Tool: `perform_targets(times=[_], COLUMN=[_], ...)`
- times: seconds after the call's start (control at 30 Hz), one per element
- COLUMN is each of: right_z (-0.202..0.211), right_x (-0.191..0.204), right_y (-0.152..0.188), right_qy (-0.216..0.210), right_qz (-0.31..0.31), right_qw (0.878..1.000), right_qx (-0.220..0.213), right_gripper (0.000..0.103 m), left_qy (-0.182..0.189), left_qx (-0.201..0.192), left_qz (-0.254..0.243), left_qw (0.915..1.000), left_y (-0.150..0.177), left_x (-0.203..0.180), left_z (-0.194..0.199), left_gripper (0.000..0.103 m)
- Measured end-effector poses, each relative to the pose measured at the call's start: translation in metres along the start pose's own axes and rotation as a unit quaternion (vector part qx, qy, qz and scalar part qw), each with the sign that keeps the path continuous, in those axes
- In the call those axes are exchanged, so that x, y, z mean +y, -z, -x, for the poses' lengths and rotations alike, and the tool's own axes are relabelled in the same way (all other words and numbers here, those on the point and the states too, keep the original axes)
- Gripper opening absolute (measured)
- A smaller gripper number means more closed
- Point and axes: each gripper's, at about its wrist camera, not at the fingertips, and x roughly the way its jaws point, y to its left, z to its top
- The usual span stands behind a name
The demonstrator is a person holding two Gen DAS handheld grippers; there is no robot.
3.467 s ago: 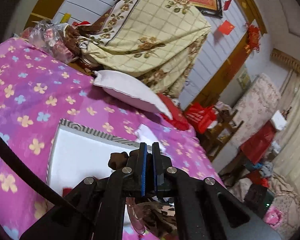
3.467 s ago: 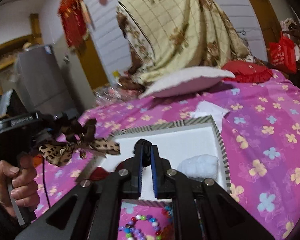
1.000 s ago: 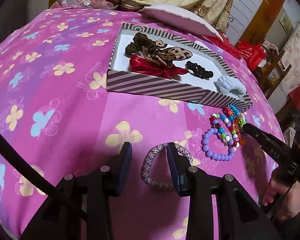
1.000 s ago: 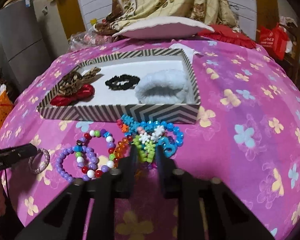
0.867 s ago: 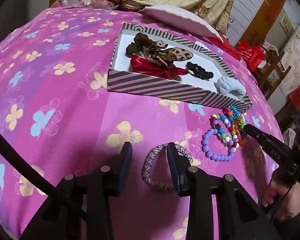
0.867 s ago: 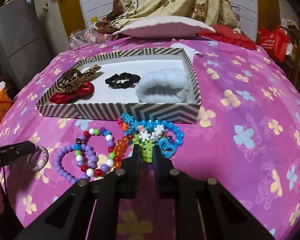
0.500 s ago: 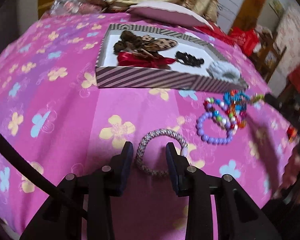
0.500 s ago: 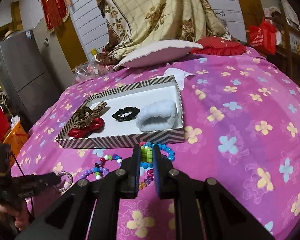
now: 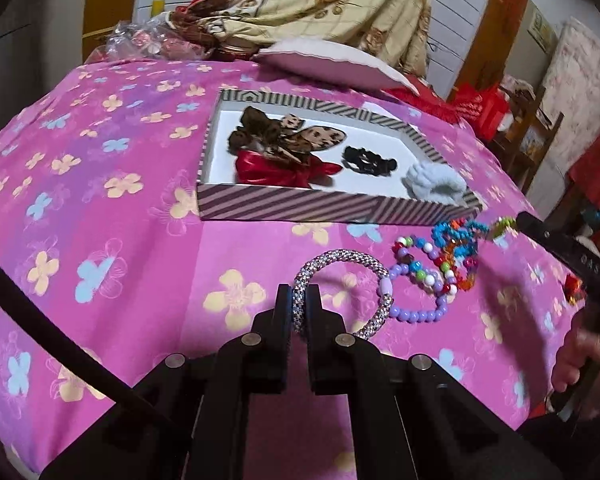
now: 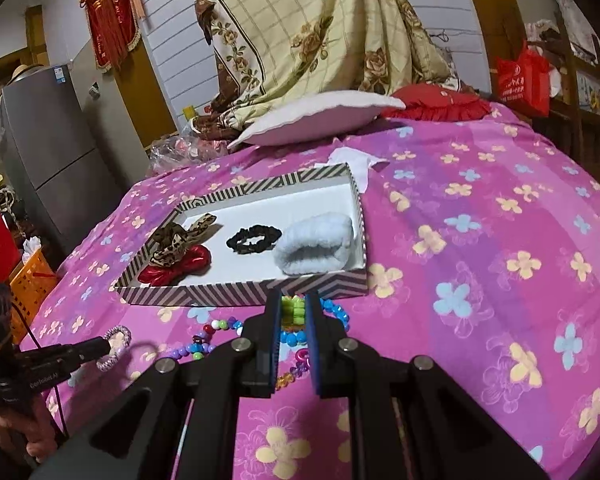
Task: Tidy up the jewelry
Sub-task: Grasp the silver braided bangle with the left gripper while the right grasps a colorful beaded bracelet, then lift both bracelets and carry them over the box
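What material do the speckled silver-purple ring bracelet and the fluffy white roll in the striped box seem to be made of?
The speckled silver-purple ring bracelet, pinched in the left gripper, looks like a woven or beaded rope: tiny glinting checks, one plain lilac bead. The fluffy white roll in the striped box looks like plush fabric: matte, fuzzy, softly folded. Neither is certain.

Bed (image 9: 100, 240): we see it covered by a pink sheet with yellow and blue flowers.
Striped box (image 9: 300, 205): we find it mid-bed, open-topped.
Beaded bracelets (image 9: 440, 264): piled just before the box.
White pillow (image 10: 320, 118): at the far end.
White paper (image 10: 356, 160): behind the box.
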Motion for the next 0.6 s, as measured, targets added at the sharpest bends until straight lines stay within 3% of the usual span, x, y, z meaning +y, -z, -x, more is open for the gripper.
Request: perform_targets(times=[0.33, 0.6], right_z=[0.033, 0.030], right_x=[0.005, 0.008], right_y=[-0.011, -0.011], right_qy=[-0.032, -0.030], right_qz=[0.003, 0.010], right_qw=[0.996, 0.996], right_qx=[-0.085, -0.078], right_gripper=[0.012, 0.012], left_qy=[0.006, 0.008], left_qx=[-0.016, -0.020], left_qz=[0.010, -0.001], left_qw=[0.9998, 0.9998], left_y=[-0.002, -0.002], left_x=[0.000, -0.005], left_z=[0.004, 0.005], left_gripper=[0.000, 0.000])
